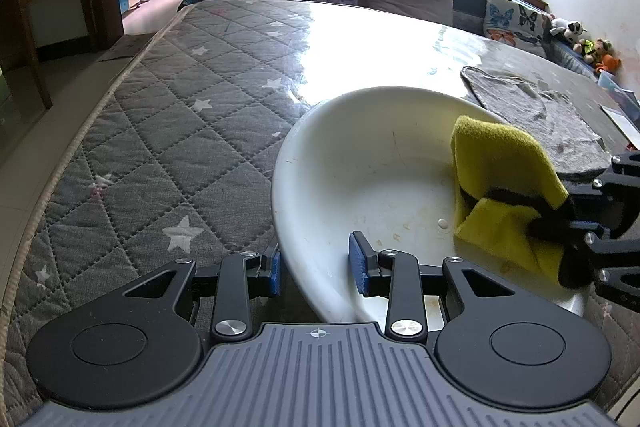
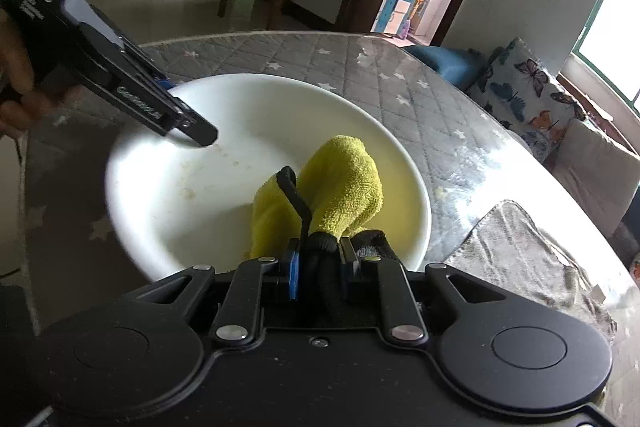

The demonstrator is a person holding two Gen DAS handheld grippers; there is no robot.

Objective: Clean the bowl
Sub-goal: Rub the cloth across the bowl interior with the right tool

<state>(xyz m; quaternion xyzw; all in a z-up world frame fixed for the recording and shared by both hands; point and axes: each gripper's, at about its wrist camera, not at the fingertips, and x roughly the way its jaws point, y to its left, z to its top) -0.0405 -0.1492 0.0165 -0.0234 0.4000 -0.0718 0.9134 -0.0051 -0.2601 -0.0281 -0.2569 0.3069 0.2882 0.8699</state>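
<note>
Bowl (image 2: 208,195), white and shallow, sits on the quilted bench (image 1: 168,131). Left tool (image 1: 316,269) straddles its near rim, fingers apart. Right tool (image 2: 320,267) is clamped on a yellow cloth (image 2: 340,191) inside the bowl.

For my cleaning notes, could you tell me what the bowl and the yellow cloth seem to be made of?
The bowl looks like glazed ceramic, possibly melamine: white, smooth, with a soft sheen. The yellow cloth looks like microfibre or terry: fuzzy looped pile, matte, folding softly.
</note>
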